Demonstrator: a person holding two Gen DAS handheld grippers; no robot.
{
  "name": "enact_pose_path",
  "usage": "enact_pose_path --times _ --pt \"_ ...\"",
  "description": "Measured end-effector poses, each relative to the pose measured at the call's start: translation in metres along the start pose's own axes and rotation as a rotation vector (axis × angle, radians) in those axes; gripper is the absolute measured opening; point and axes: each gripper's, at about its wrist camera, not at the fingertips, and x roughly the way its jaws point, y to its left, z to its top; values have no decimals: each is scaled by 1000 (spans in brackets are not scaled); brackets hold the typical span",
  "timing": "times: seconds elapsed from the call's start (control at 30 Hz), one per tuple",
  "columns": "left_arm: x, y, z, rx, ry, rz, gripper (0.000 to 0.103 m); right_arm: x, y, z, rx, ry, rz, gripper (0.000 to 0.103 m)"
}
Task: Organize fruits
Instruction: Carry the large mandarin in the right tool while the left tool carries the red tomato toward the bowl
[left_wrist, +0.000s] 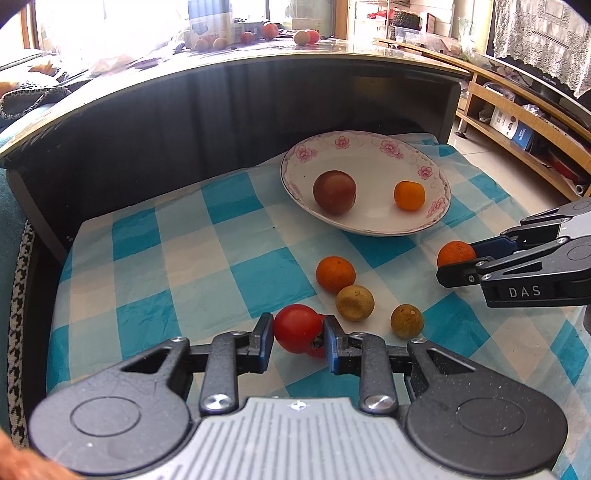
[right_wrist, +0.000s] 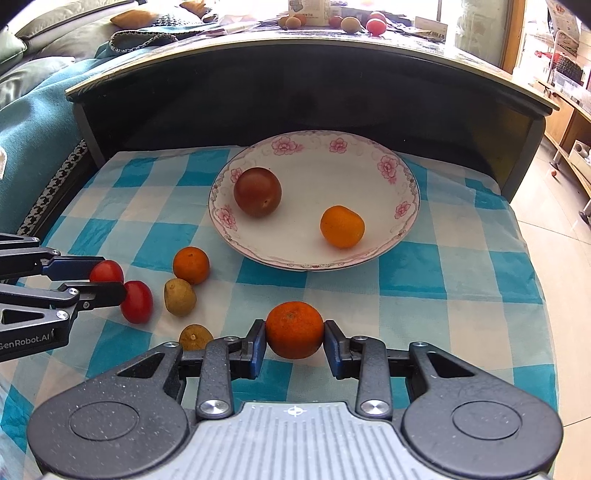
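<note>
My left gripper is shut on a red cherry tomato, low over the checked cloth. A second red tomato lies right beside it. My right gripper is shut on a small orange near the cloth's front right. A white flowered plate behind holds a dark red fruit and a small orange fruit. Loose on the cloth between the grippers lie another orange and two yellow-brown fruits.
A dark curved table edge rises right behind the cloth, with more fruit on its top. A teal sofa is on the left, wooden shelves and tiled floor on the right. Bare cloth shows left of the plate.
</note>
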Motion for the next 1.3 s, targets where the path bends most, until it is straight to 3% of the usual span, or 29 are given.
enact_pose_path --times 0.77,1.3 --pt "16 -36 47 29 -107 -9 38 -4 -21 35 49 -98 -34 28" --pt "49 -43 65 29 -108 -5 38 19 -28 45 37 -102 -30 28"
